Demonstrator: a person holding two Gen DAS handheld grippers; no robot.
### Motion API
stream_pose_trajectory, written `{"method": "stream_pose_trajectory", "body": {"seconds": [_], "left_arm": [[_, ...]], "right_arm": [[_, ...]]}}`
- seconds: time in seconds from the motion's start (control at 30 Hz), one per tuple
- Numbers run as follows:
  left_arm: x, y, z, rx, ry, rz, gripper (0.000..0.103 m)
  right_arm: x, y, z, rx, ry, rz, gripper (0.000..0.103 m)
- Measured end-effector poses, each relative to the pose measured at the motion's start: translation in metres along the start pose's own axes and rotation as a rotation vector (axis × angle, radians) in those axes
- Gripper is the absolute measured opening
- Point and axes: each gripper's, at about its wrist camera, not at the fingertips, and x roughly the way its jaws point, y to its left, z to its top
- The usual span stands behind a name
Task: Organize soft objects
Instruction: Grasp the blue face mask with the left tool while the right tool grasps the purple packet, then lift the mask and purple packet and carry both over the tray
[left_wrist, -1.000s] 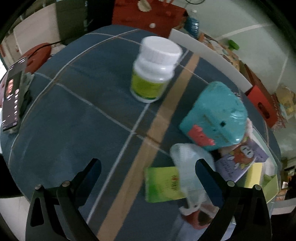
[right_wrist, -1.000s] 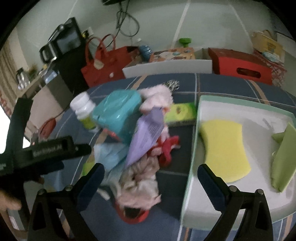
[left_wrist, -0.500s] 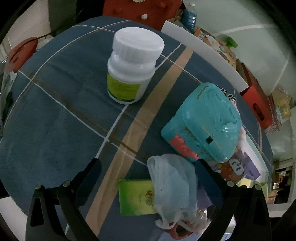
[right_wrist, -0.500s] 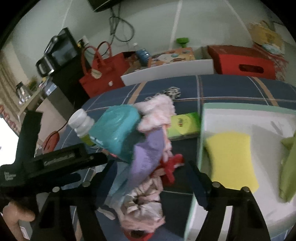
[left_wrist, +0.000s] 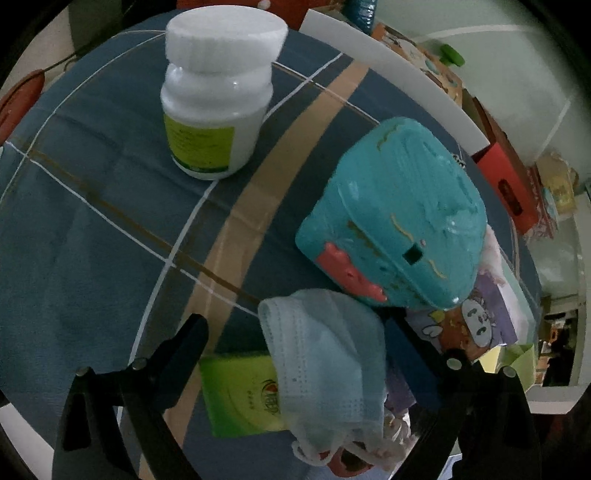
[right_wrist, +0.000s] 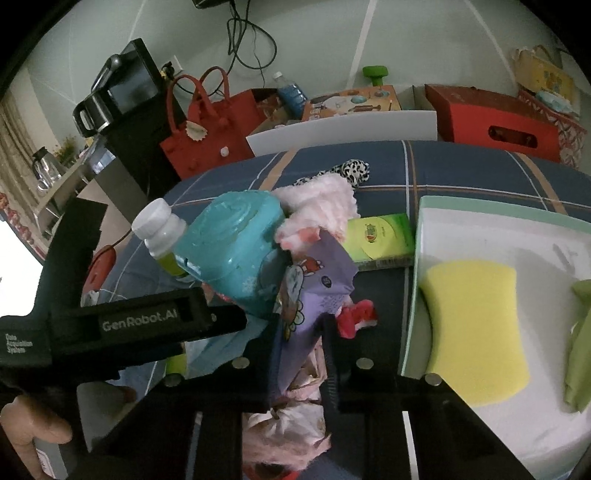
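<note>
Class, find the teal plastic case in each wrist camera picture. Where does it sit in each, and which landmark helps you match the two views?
Left wrist: teal plastic case, right of centre, above the blue face mask.
Right wrist: teal plastic case, left of centre, beside the pink fluffy cloth.
Shared landmark: white pill bottle.

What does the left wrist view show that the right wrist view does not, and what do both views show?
Only the left wrist view shows the pale blue face mask whole, lying between the open jaws of the left gripper.

Only the right wrist view shows the white tray with the yellow sponge and a green cloth, and the right gripper shut on the purple packet.

Both show the white bottle, the teal box and the plaid tablecloth.
</note>
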Motion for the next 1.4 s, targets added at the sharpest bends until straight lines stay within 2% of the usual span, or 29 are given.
{"method": "stream_pose_trajectory", "body": {"seconds": [0.1,0.13,0.17,0.27,0.3,0.33,0.6,0.9,1.4], "left_arm": [[0.002,-0.005,-0.001,0.017,-0.002,0.003,0.093],[0.003,-0.007,-0.001,0.025,-0.001,0.0,0.08],[0.004,-0.01,-0.002,0.029,0.003,-0.006,0.075],[0.008,-0.015,-0.003,0.032,0.017,-0.032,0.072],[0.008,-0.016,-0.004,0.036,0.012,-0.032,0.066],[0.008,-0.018,-0.004,0.04,0.008,-0.045,0.053],[0.014,-0.015,-0.005,0.024,0.012,-0.111,0.031],[-0.011,0.003,-0.021,0.02,-0.032,-0.118,0.025],[-0.052,0.016,-0.04,0.057,-0.113,-0.183,0.023]], "right_arm": [[-0.001,-0.003,-0.001,0.017,0.001,0.014,0.021],[-0.001,-0.004,-0.001,0.02,0.0,0.016,0.021],[-0.002,-0.005,-0.002,0.025,0.0,0.019,0.021],[-0.003,-0.006,-0.003,0.032,-0.001,0.023,0.02],[-0.004,-0.006,-0.003,0.032,-0.003,0.023,0.02],[-0.005,-0.006,-0.003,0.034,-0.004,0.024,0.02],[-0.009,-0.009,-0.004,0.048,-0.01,0.034,0.02],[-0.019,-0.016,-0.004,0.076,-0.03,0.05,0.018],[-0.047,-0.022,-0.004,0.104,-0.102,0.078,0.015]]}}
